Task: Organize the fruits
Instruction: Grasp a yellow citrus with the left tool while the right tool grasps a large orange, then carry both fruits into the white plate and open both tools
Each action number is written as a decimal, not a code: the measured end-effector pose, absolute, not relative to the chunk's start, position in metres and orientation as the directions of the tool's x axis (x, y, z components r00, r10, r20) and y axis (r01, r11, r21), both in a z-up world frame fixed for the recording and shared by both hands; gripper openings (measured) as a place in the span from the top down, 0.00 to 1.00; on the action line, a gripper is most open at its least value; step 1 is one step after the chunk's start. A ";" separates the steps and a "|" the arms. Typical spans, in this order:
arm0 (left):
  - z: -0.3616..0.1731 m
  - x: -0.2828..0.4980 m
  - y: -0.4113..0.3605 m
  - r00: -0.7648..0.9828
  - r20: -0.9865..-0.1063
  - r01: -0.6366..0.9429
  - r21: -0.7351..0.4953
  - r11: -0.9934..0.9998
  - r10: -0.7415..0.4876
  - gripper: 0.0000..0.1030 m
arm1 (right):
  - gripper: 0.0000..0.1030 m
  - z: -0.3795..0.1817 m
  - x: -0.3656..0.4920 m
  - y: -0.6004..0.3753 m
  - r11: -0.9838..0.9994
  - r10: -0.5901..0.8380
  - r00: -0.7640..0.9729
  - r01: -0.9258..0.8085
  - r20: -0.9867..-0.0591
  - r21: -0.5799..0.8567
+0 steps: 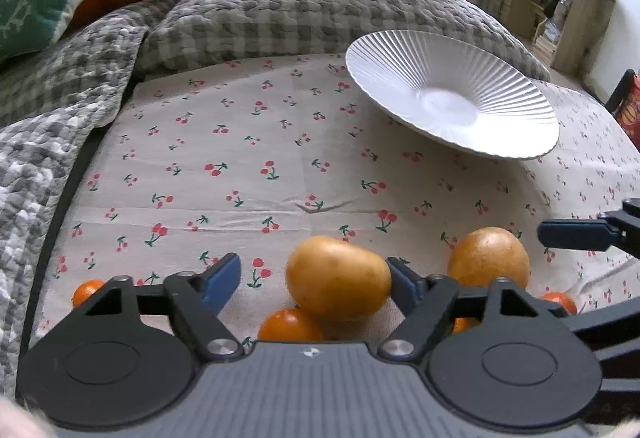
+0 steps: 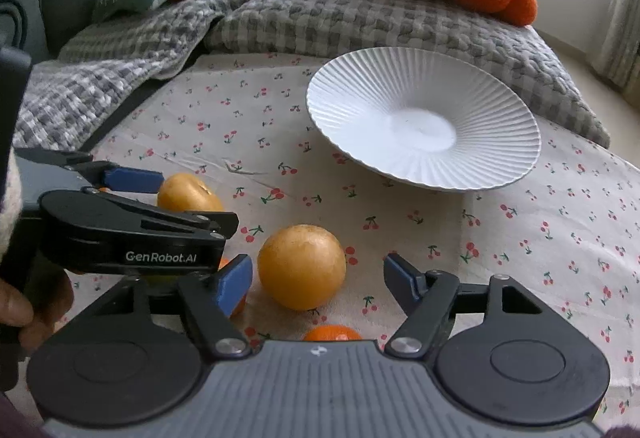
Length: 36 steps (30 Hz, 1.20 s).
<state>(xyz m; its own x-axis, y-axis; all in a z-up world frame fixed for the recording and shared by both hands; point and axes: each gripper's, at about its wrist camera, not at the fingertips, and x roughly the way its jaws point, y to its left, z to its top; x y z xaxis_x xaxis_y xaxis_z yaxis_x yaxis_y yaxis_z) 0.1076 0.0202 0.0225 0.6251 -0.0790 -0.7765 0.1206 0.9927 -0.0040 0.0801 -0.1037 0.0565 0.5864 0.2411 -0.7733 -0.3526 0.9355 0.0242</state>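
The right tool [image 2: 318, 280] hangs low over a cherry-print cloth [image 2: 540, 238], its blue pads apart, with a round yellow fruit [image 2: 302, 266] between them; neither pad clearly presses on it. A small orange fruit [image 2: 332, 333] peeks out just below. To the left, the left tool [image 2: 132, 180] sits beside another yellow fruit [image 2: 188, 194]. A ribbed white plate [image 2: 400, 86] stands empty farther back, before a grey checked blanket [image 2: 320, 18].
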 end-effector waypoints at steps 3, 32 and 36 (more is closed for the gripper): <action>0.020 0.109 0.020 0.623 -0.777 0.130 -0.013 0.991 -0.092 0.41 | 0.38 0.054 0.084 -0.100 0.931 0.241 0.577 -0.365 -0.780 0.017; 0.021 0.108 0.016 0.638 -0.763 0.167 0.005 0.986 -0.104 0.61 | 0.55 0.050 0.086 -0.095 0.930 0.242 0.571 -0.368 -0.784 0.019; 0.024 0.106 0.016 0.638 -0.761 0.168 -0.007 0.986 -0.114 0.61 | 0.55 0.053 0.084 -0.097 0.931 0.242 0.578 -0.365 -0.779 0.018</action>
<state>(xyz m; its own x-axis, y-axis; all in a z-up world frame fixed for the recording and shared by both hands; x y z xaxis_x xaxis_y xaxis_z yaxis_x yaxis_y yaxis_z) 0.1062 0.0158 0.0235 0.6385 -0.1145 -0.7611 0.1680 0.9858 -0.0074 0.0841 -0.0970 0.0528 0.5780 0.2416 -0.7795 -0.3654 0.9307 0.0175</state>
